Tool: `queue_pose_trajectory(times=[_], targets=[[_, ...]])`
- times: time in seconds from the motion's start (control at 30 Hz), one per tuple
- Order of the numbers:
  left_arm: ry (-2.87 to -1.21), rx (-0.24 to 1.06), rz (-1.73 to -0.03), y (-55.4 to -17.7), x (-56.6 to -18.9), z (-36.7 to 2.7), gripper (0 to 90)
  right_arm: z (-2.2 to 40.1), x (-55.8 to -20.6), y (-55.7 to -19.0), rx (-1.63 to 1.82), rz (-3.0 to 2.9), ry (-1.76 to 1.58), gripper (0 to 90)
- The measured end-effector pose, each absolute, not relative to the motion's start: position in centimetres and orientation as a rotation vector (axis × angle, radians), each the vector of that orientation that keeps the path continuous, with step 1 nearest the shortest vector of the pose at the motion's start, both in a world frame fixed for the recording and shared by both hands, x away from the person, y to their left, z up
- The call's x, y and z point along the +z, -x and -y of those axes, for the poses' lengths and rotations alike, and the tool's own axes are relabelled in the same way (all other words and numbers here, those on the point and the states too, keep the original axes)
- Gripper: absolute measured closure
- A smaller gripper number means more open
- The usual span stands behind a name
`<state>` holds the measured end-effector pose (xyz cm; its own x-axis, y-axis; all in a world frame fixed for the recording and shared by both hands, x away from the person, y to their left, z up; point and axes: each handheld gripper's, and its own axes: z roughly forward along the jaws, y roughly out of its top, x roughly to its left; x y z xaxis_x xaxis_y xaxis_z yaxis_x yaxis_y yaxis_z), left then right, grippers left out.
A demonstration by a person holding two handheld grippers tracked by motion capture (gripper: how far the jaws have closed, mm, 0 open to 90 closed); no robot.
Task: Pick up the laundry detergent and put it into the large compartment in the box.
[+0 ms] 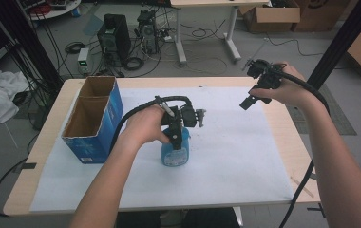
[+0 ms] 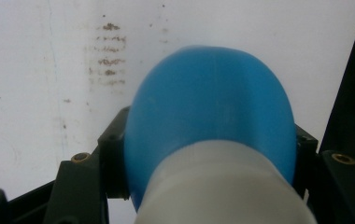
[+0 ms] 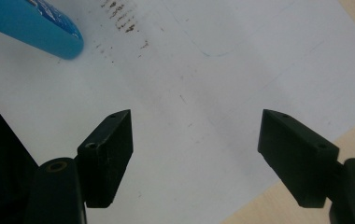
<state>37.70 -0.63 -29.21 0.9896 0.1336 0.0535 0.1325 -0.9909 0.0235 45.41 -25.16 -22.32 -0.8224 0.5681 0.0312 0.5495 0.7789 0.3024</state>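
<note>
1. In the high view a wooden desk (image 1: 283, 128) is covered by a large white sheet of paper (image 1: 235, 156). A blue bottle (image 1: 174, 151) stands upright near the middle of the sheet, its label facing the person.
2. The left tool (image 1: 176, 135) comes down on the bottle from above, held in the person's left hand (image 1: 143, 126). Its black body hides the top of the bottle in this view.
3. The left gripper view gives what the high view hides: the bottle (image 2: 208, 121) seen from close above, a rounded blue shoulder over a white neck or cap, with a black jaw pressed against each side. The left tool is clamped on the bottle.
4. That view also shows brownish smudges (image 2: 108, 56) on the paper just beyond the bottle.
5. The right tool (image 1: 250, 102) is held up in the right hand (image 1: 288, 88) over the far right part of the sheet, well apart from the bottle.
6. The right gripper view shows its two jaws spread wide with bare paper between them, so the right tool (image 3: 194, 149) is open and holds nothing. The bottle's blue side (image 3: 31, 25) shows in the top left corner, and the desk's bare wood at the lower right.
7. An open blue cardboard box (image 1: 95, 118) stands at the left of the desk, beside the left arm; its brown inside is visible from the high view.
</note>
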Motion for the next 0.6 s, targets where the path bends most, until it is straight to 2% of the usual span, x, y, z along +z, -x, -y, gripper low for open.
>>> queue_pose_trajectory(times=[0.6], targets=[[-3.112,0.087,-0.299,-37.5,-25.9,-0.3,37.9,25.2,-22.3,-45.5,0.454,-2.902,-0.917,26.6]])
